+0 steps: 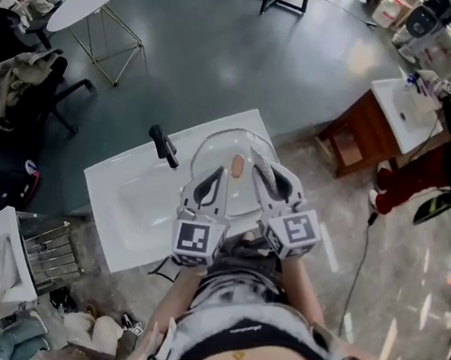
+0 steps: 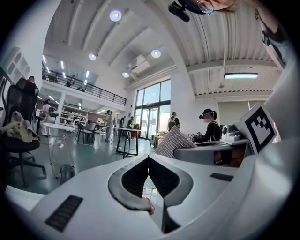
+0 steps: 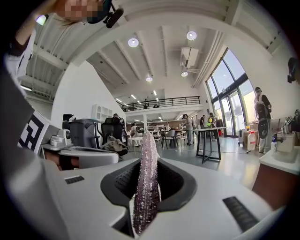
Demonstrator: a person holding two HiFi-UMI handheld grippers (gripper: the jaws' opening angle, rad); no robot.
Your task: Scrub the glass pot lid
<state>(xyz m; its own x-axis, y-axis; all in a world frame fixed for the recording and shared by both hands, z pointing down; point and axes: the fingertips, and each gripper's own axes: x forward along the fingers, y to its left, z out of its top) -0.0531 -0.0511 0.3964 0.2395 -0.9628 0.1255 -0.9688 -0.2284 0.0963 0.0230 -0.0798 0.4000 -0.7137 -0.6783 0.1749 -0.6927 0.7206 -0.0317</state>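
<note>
The left gripper (image 2: 148,159) has its jaws squeezed tight together, the right gripper (image 3: 146,159) has its jaws clamped on a sparkly scrubber (image 3: 142,197), and the glass pot lid (image 1: 213,145) is at the white sink (image 1: 126,195), just in front of both.

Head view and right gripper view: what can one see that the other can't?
Only the head view shows the white sink, its black faucet, the glass pot lid held over the sink, and the left gripper pinching the lid's rim. Only the right gripper view shows the sparkly scrubber up close, squeezed between that gripper's jaws, plus the ceiling lights and tall windows. I can't pick out the scrubber from the head view. Both views show the right gripper and the grey floor.
</note>
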